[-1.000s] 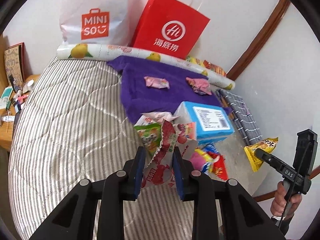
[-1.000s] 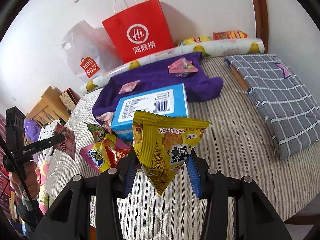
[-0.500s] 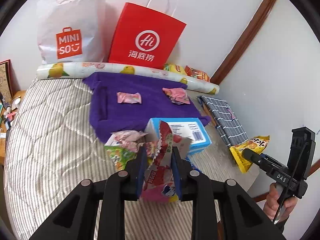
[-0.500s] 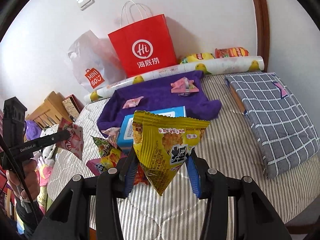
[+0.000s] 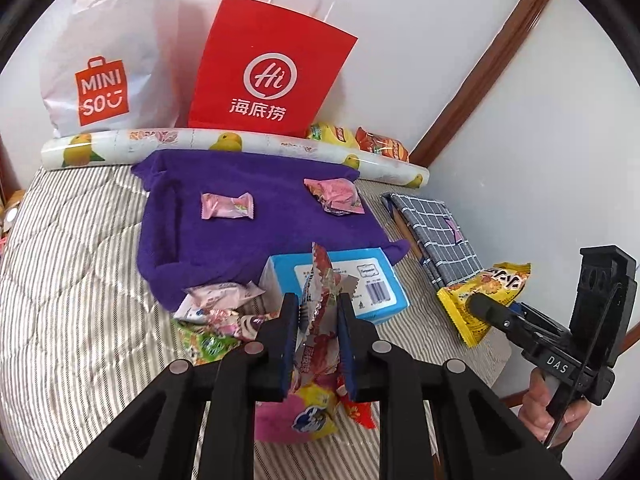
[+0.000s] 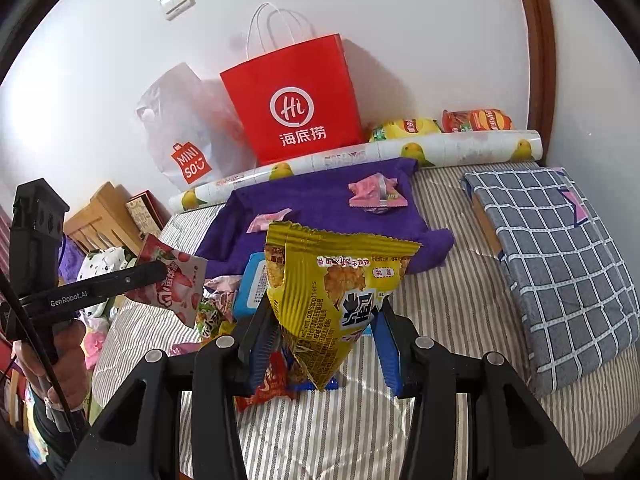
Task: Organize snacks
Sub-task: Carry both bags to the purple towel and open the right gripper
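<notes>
Snacks: loose foil and plastic packets in a heap [image 5: 216, 320] on the striped quilted mattress [image 5: 80, 280], lying just beside a blue rectangular carton [image 5: 360, 280].

Left to right, left wrist view: glossy white plastic bag [image 5: 108, 52], stiff red paper bag [image 5: 272, 64] with white cord handles, both upright against the wall. Below them a printed paper roll [image 5: 240, 144] lies along the mattress edge. Purple fleecy cloth [image 5: 248, 232] carries two crinkled pink sweets [image 5: 227, 206], well apart.

Left gripper [image 5: 316, 332]: jaws pressed together, pinching a flat red-and-white strawberry packet [image 5: 320, 304], held edge-on, raised above the heap.

Right gripper [image 6: 320, 332]: jaws part-way in, clamping a yellow crimped-top crisp packet [image 6: 332, 288], puffy, tapering down to a point, held off the mattress.

Far right: folded grey checked fabric [image 6: 560, 256], flat on the mattress. Yellow and orange crisp bags [image 6: 440, 124] sit behind the roll.
</notes>
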`<state>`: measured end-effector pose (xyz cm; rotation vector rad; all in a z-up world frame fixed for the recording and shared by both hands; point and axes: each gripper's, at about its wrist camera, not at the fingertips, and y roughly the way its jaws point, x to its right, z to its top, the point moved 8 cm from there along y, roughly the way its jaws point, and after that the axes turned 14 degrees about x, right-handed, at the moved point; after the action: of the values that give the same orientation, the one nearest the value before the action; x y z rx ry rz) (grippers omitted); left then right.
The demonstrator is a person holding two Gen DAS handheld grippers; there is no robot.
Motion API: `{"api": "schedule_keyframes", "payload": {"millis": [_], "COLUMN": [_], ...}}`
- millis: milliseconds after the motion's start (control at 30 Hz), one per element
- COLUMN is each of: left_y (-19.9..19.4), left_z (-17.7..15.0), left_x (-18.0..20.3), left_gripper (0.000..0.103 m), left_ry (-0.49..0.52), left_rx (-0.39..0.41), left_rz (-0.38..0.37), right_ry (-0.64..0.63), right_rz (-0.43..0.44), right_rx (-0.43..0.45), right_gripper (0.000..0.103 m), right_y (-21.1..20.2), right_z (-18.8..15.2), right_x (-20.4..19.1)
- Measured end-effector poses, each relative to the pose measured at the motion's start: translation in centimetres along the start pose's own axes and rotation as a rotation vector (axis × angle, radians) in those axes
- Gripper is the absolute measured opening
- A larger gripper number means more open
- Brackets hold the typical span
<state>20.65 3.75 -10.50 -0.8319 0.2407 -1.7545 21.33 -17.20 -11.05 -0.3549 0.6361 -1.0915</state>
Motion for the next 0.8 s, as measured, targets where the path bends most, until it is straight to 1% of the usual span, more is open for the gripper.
{"api": "schedule_keyframes", "payload": {"millis": [267,467,633,733,800], "left_y": [1.7,3.1,4.6,5.6,6.4], "left_z": [1.8,3.6,4.8,5.2,5.4], "left_x": [0.7,0.3,-1.2,-2.7,-3.6], "left_gripper": [0.018,0.018,0.018,0.018,0.018], "left_ry": [-0.004,-0.003,-0.002,-0.026,-0.038], "left_rx": [0.002,0.008,0.0,-0.006,-0.014], "left_rz": [-0.018,-0.007,0.017,0.032,0.044], "right_ry": [-0.014,-0.035,-0.033,-0.029,-0.013], "right_rz": [0.002,0.013,0.02,0.014,0.004], "right_rx": [0.011,0.026,0.02,0.022,0.008], "right_gripper": [0.045,0.045,0.045,0.045,0.045], "right_y": [1.7,3.7,6.2,7.8,9.2], "right_z": [2.1,3.9,5.1,5.8,5.9], "right_x": [-0.1,-0.6,-0.3,0.1,0.7]}}
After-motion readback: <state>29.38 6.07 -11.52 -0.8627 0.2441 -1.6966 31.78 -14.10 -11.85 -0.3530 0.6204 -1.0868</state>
